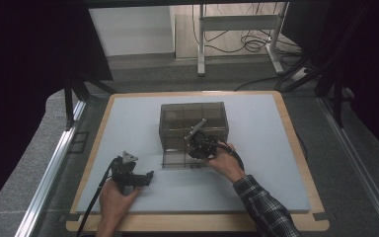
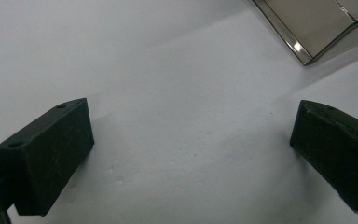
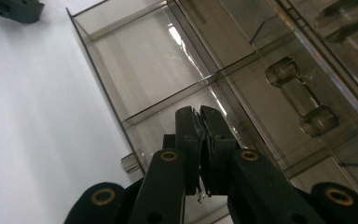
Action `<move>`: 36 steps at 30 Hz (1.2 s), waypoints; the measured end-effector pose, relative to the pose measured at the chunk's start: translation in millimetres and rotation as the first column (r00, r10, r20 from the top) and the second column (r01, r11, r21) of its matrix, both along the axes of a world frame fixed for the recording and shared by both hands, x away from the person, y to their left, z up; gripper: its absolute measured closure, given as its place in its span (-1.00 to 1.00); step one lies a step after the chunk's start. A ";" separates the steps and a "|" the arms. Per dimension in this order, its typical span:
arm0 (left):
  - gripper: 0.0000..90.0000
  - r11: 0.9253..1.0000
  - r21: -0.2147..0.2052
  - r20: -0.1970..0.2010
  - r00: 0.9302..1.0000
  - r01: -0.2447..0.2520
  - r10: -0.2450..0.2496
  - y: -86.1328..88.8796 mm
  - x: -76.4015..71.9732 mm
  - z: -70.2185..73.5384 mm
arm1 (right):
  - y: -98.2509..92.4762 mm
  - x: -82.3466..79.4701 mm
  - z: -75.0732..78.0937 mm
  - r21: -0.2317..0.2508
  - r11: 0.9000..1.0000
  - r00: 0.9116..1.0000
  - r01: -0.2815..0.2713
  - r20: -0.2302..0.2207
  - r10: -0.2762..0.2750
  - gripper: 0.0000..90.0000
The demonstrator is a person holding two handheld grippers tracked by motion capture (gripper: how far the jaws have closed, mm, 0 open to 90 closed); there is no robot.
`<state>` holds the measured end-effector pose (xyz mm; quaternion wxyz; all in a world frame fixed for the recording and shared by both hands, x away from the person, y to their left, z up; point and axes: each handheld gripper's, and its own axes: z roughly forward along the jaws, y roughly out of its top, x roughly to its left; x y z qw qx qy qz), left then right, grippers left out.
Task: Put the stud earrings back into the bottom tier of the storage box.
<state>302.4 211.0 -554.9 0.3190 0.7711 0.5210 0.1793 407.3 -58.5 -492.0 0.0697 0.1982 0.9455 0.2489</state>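
A smoky see-through drawer box stands mid-table, its lowest drawer pulled out toward me. In the right gripper view this drawer is bare inside, with a cross divider and a small knob on its front. My right gripper hovers over the drawer's right part, and its jaws are shut with nothing visible between them. My left gripper lies on the table left of the drawer. It stands open over bare white surface, with the drawer's corner ahead of it.
A white mat covers the wood-rimmed table. Clear handles of the upper drawers show beside the right gripper. A metal rail runs along the left side, and a desk frame with cables stands beyond.
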 end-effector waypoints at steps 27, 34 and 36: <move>-1.00 1.000 0.000 0.000 1.000 0.000 0.000 0.0 0.0 0.0 | -0.5 5.4 -9.2 0.013 1.000 0.999 0.010 -0.037 -0.010 0.73; -1.00 1.000 0.000 0.000 1.000 0.000 0.000 0.0 0.0 0.0 | -1.3 2.3 -5.5 0.022 1.000 0.999 0.004 -0.033 -0.003 0.67; -1.00 1.000 0.000 0.000 1.000 0.000 0.000 0.0 0.0 0.0 | -1.4 1.4 -3.7 0.025 1.000 0.999 0.005 -0.032 -0.004 0.65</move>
